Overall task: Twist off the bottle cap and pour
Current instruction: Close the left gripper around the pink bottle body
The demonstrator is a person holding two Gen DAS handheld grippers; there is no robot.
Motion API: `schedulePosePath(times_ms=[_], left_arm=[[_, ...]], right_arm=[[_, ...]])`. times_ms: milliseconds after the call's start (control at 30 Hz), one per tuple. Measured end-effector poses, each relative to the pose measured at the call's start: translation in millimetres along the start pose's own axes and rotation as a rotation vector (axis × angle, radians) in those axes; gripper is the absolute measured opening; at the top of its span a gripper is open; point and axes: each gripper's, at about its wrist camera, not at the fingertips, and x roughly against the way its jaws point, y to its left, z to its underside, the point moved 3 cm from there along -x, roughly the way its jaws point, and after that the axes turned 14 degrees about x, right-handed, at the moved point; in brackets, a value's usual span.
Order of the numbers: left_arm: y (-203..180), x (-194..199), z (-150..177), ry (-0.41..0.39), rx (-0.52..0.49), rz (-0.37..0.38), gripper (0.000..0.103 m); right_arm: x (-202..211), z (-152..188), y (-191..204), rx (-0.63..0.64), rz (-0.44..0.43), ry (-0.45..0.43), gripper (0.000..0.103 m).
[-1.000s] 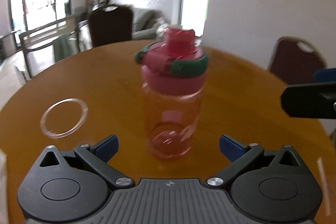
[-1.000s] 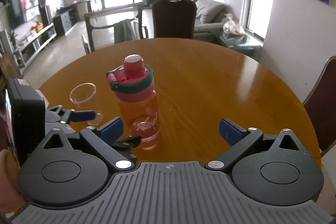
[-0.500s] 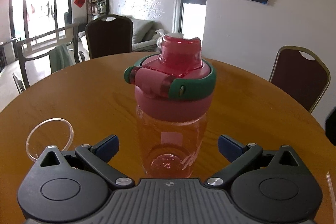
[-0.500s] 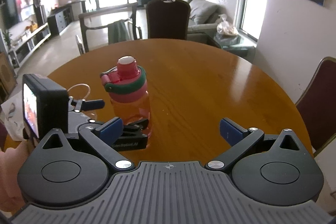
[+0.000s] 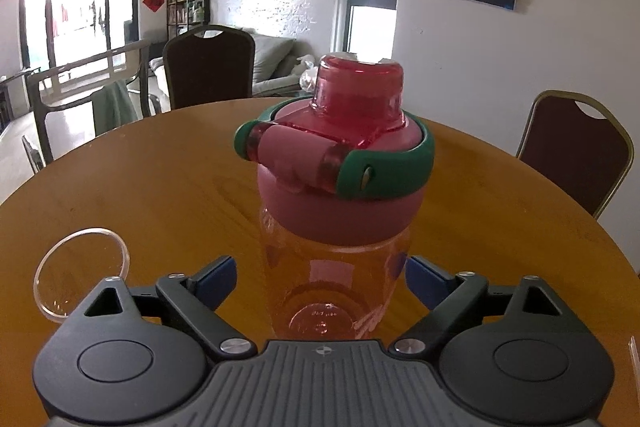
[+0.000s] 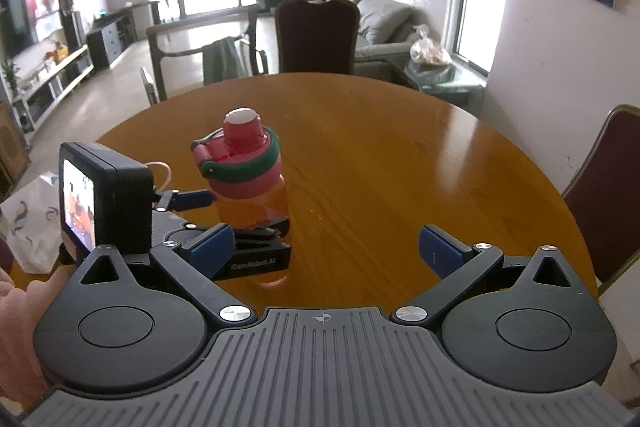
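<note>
**Left fingers bracketed the bottle low; cap untouched**

Nearest the left wrist camera, the left gripper [image 5: 320, 277] had its blue fingers [image 5: 214, 281] spread on either side of the bottle [image 5: 334, 287], low on the clear orange body. The gap looked narrow on the right and wider on the left, so I judged the jaws open, not yet clamped. The right gripper [image 6: 324, 247] hung back over the near edge of the desk [image 6: 420, 167], fingers wide apart and holding nothing.

The bottle stood upright towards the near left of the round desk, with a clear glass [image 5: 80, 273] just beside it to the left. Its pink cap [image 5: 340, 163], with a green ring and flip spout, sat screwed on.

The body looked like stiff, smooth plastic, probably slippery, and heavier if full. A firm hold low on the body seemed right, with the other fingers taking the broad pink collar to twist.
</note>
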Motion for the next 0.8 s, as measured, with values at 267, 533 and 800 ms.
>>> schedulePosePath(times_ms=[267,533,800], left_arm=[[2,-1,7,-0.022,0.002,0.03,0.077],[0,1,10,-0.034,-0.027,0.055,0.073],[1,2,10,-0.024,-0.044,0.061,0.072]], right_arm=[[-1,0,-1,0.002,0.0,0.006,0.102],[-1,-5,3,0.033,-0.022,0.01,0.102],[-4,-12,8,0.062,-0.063,0.007,0.102]])
